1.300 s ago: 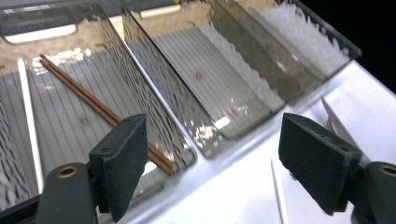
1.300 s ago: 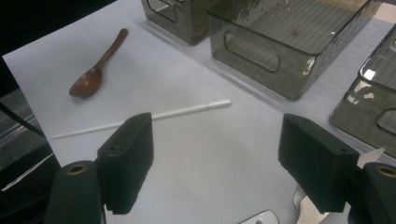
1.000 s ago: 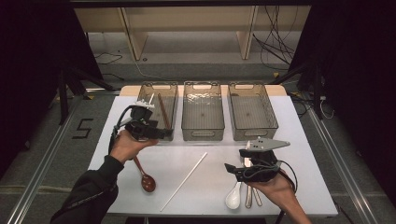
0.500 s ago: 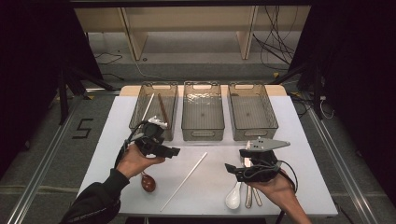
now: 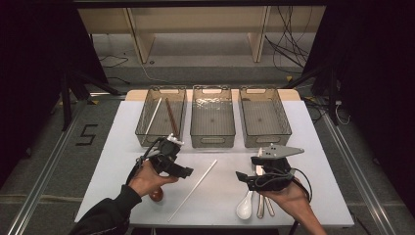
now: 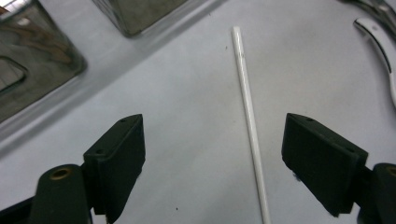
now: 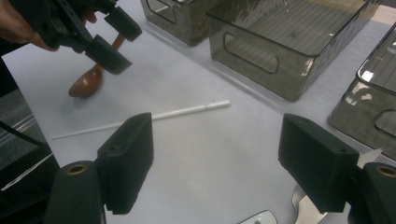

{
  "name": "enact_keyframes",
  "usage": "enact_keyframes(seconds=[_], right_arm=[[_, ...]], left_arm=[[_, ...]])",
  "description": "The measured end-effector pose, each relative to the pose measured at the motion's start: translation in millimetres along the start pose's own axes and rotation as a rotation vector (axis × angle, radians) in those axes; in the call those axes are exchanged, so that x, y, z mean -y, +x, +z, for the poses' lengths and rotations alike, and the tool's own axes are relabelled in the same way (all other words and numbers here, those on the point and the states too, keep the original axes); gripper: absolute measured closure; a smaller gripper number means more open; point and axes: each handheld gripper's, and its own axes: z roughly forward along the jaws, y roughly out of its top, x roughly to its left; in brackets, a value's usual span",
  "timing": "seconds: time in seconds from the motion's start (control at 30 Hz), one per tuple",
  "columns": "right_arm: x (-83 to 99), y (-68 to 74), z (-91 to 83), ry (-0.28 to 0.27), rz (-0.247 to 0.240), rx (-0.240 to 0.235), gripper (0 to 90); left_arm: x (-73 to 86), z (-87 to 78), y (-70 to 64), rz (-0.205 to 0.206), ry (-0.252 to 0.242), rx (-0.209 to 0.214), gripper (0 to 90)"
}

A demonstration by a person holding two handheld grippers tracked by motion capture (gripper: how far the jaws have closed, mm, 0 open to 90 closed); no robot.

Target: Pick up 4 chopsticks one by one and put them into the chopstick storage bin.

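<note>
White table (image 5: 313, 161), three clear bins along its far edge; both grippers held empty over the near half.

High view: left bin (image 5: 161, 116) is seen with a white stick and a brown stick inside; middle bin (image 5: 212, 116) and right bin (image 5: 264, 116) hold no utensils; left gripper (image 5: 187, 172) is held jaws apart just beside the white chopstick (image 5: 194, 189), which lies diagonally on the table; brown spoon (image 5: 156, 195) is partly covered by the left hand; right gripper (image 5: 241, 177) is held above a white spoon (image 5: 244, 207) and metal cutlery (image 5: 264, 205).
Left gripper view: jaws are spread wide, nothing clamped; the chopstick is seen between them, nearer the right jaw, flat on the table.
Right gripper view: jaws are wide apart, empty; chopstick, brown spoon and left gripper are seen beyond.
</note>
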Motion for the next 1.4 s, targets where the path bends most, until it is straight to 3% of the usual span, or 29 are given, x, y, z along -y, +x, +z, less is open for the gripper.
enact_keyframes(seconds=[0.5, 0.67, 1.4], right_arm=[[0.0, 0.4, 0.3, 0.002, -0.003, 0.000, 27.4], [-0.1, 0.4, 0.8, 0.003, -0.004, 0.000, 27.4], [-0.3, 1.1, 0.9, 0.006, -0.007, -0.002, 27.4]], left_arm=[[3.2, 28.2, -19.0, 0.052, 0.105, 0.006, 27.7], [3.5, 36.2, -22.4, 0.062, 0.141, 0.016, 33.7], [3.3, 57.1, -33.1, 0.144, 0.214, 0.010, 61.3]])
